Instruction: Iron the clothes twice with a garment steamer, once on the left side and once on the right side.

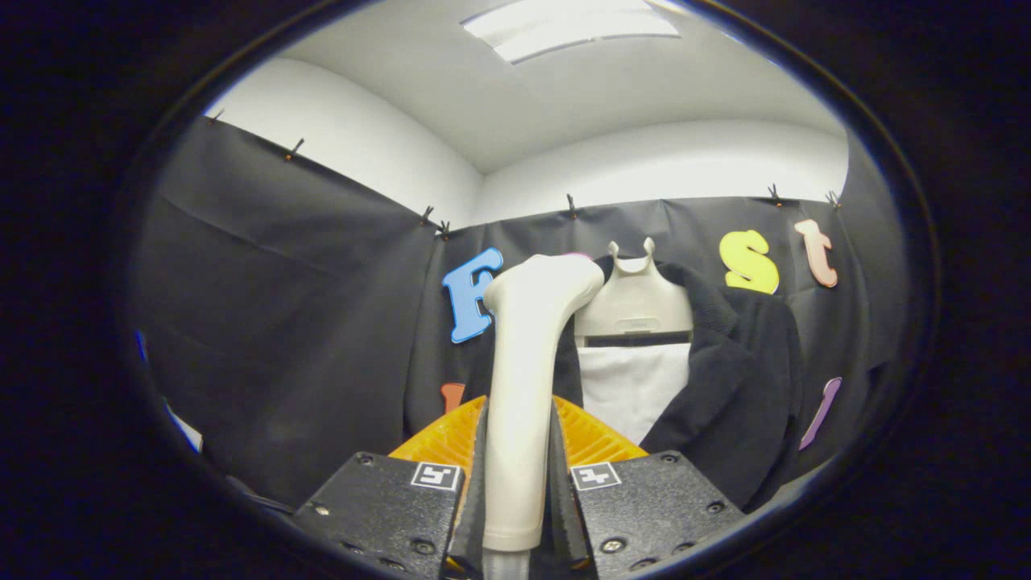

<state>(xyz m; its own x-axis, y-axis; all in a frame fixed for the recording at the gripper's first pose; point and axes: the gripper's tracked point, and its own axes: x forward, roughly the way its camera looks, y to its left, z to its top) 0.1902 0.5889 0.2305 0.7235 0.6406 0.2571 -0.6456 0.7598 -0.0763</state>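
One garment steamer (527, 379), cream-white, stands upright between the fingers. Its long axis runs straight up from the fingers, and the handle rises well beyond them. The head at the top bends over toward the right and points at the garment; from this angle it appears to meet the collar area, though actual contact cannot be confirmed.

The gripper (518, 483) has both fingers pressed against the lower handle of the steamer, one on each side, clamped firmly on it. Ribbed pads (592, 439) show on either side of the handle just above the finger bodies.

One dark jacket (737, 387) hangs beyond the fingers, to the right of the steamer, on one pale hanger form (635, 302) with a forked top. The jacket front is open; inside it, one white cloth panel (632, 391) shows below the hanger form.

Behind the garment hangs the booth's black cloth wall (282, 322), clipped along its upper edge. Above it are a white wall and a ceiling with one light panel (568, 24).
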